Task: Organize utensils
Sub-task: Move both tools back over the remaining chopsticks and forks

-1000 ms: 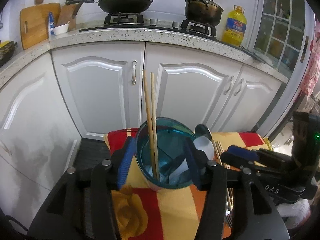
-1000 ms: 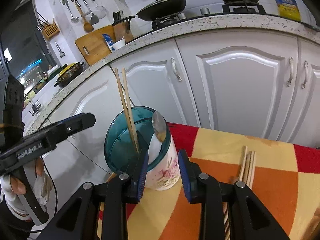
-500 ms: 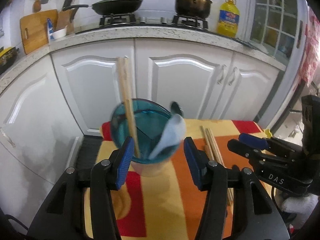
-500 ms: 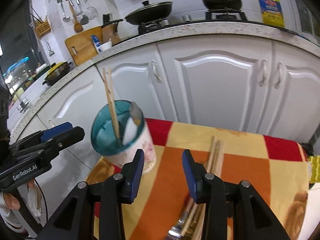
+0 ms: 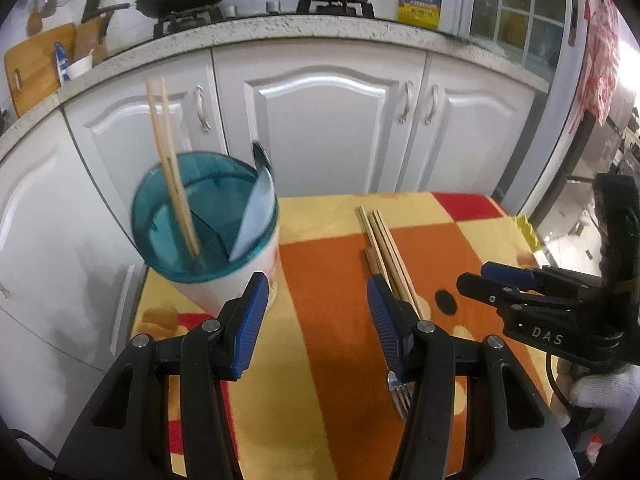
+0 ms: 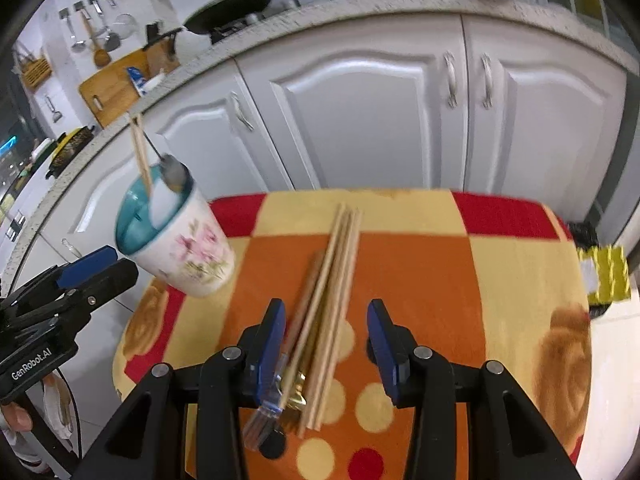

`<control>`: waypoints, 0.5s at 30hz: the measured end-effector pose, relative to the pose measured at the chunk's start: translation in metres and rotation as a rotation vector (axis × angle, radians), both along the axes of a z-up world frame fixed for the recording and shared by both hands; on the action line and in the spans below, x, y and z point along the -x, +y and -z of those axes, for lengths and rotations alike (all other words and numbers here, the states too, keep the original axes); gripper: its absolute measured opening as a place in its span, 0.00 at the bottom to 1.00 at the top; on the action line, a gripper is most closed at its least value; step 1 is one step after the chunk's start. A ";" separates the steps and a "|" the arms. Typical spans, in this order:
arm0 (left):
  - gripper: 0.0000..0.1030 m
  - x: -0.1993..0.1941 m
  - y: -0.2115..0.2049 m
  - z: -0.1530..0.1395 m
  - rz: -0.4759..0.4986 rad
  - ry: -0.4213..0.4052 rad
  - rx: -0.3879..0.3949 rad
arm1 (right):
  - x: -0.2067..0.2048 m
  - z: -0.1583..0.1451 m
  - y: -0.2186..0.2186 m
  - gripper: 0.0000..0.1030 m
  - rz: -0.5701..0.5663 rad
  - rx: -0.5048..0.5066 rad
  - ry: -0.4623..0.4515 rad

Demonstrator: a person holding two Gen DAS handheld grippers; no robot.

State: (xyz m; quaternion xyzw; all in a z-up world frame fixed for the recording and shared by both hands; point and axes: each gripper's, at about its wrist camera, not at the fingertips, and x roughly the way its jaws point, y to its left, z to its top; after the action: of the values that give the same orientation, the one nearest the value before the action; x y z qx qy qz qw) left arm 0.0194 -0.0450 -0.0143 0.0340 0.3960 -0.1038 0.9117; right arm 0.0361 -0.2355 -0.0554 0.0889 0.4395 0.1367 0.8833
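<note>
A white floral utensil cup (image 5: pixel 224 280) (image 6: pixel 188 252) with a teal inside stands at the table's left edge. It holds a pair of chopsticks (image 5: pixel 172 172), a white spoon (image 5: pixel 254 216) and a metal spoon (image 6: pixel 174 170). Loose chopsticks (image 5: pixel 384 248) (image 6: pixel 332 292) and a fork (image 5: pixel 400 392) lie on the cloth. My left gripper (image 5: pixel 314 320) is open, the cup just left of it. My right gripper (image 6: pixel 326 344) is open, low over the loose chopsticks and a clear-handled utensil (image 6: pixel 264 412).
The small table has an orange, yellow and red cloth (image 6: pixel 440 280). White cabinets (image 5: pixel 320 120) stand close behind it, with a stove counter above. A yellow packet (image 6: pixel 604 276) lies off the table's right edge.
My left gripper let go of the cup and pulled back to the right. My right gripper moved right from the cup to over the loose chopsticks.
</note>
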 end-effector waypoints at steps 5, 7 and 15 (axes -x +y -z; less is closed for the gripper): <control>0.50 -0.003 -0.002 0.018 0.008 0.048 0.000 | -0.012 0.033 -0.004 0.39 -0.013 -0.037 0.109; 0.50 -0.003 -0.001 0.024 0.007 0.066 0.000 | -0.020 0.044 -0.003 0.39 -0.022 -0.064 0.154; 0.50 -0.009 -0.004 0.052 0.028 0.158 0.017 | -0.048 0.072 0.014 0.30 -0.056 -0.041 0.219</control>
State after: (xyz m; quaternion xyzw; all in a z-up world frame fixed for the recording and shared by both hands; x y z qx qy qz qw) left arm 0.0281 -0.0487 -0.0665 0.0238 0.4652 -0.1223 0.8764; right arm 0.0840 -0.2214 -0.1277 0.1089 0.5328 0.1596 0.8239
